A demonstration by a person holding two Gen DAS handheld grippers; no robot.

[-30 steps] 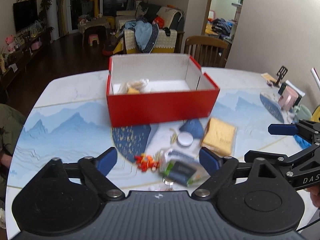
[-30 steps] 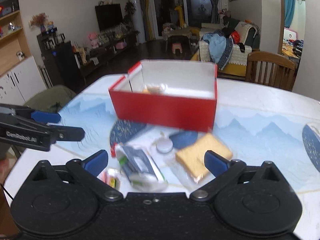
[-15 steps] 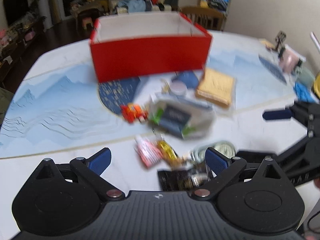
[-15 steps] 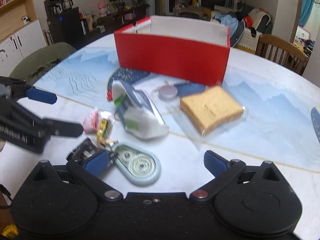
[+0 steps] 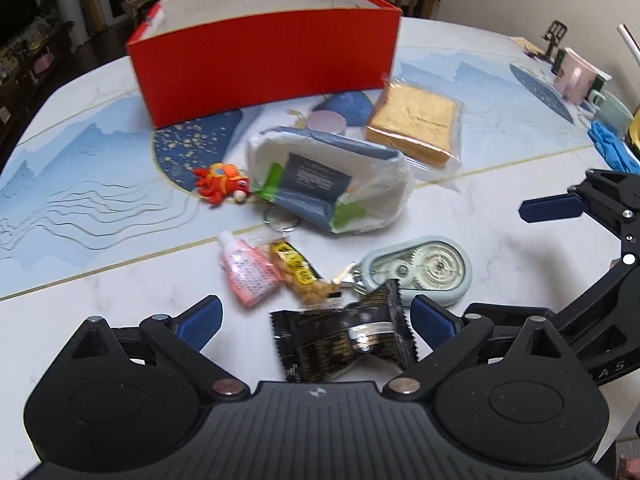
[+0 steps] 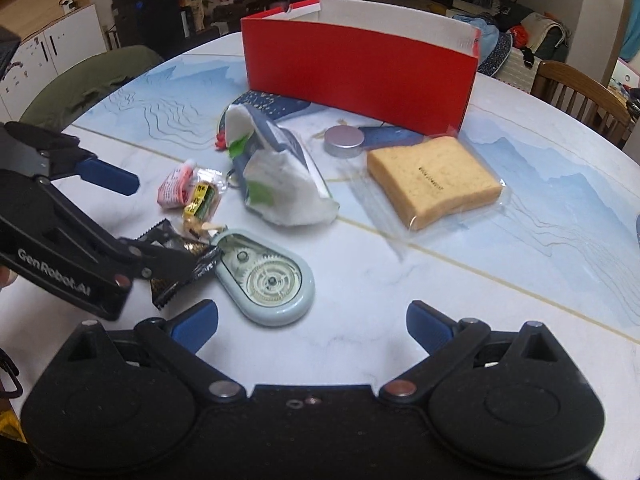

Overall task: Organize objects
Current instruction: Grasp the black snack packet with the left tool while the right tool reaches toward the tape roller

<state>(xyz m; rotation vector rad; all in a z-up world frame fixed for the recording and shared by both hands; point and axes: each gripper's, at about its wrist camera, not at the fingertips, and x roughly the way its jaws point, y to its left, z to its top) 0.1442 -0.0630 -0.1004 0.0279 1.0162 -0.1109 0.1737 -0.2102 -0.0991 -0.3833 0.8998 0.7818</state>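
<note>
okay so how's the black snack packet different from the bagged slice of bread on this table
The black snack packet is dark, opaque foil with zigzag ends; the bagged bread slice sits in clear plastic, so the bread shows. The packet is crumpled and lies between the open left gripper fingers; the bread lies flat, near the red box, away from both grippers. Both are sealed food items resting on the table, outside the box.

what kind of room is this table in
Most likely a home's open dining and living area: a wooden dining chair at the table, a heaped sofa behind it, and a cabinet along the wall.
</note>
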